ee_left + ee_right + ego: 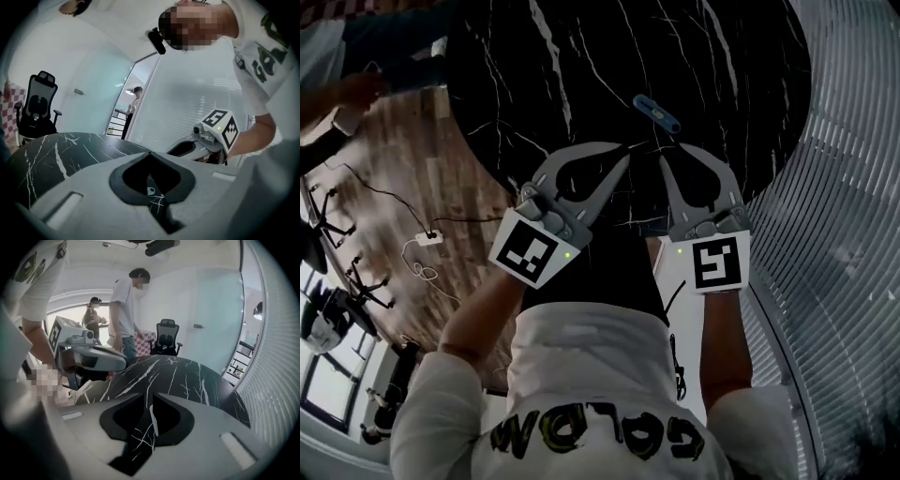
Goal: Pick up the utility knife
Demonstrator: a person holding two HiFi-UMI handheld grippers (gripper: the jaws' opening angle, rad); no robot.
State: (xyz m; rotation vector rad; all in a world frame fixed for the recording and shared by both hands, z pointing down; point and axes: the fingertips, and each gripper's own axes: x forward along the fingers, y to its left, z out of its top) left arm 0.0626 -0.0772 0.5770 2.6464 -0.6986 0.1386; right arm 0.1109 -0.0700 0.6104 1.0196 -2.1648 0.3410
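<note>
The utility knife (656, 114), slim and blue-grey, lies on the black marble table (581, 66) a short way beyond both gripper tips. My left gripper (625, 150) hovers over the table's near edge with its jaws shut and nothing in them; its tips (150, 153) meet in the left gripper view. Beside it, my right gripper (667, 155) shows a narrow gap between its tips (152, 394), with nothing held. Through the right jaws' opening a pale strip (153, 420), probably the knife, lies on the table ahead.
The round table's edge (502, 178) curves over a wood floor with a white power strip (431, 238) and cables. A slatted wall (834, 216) runs along the right. Two people (124, 310) and an office chair (167, 336) stand beyond the table's far side.
</note>
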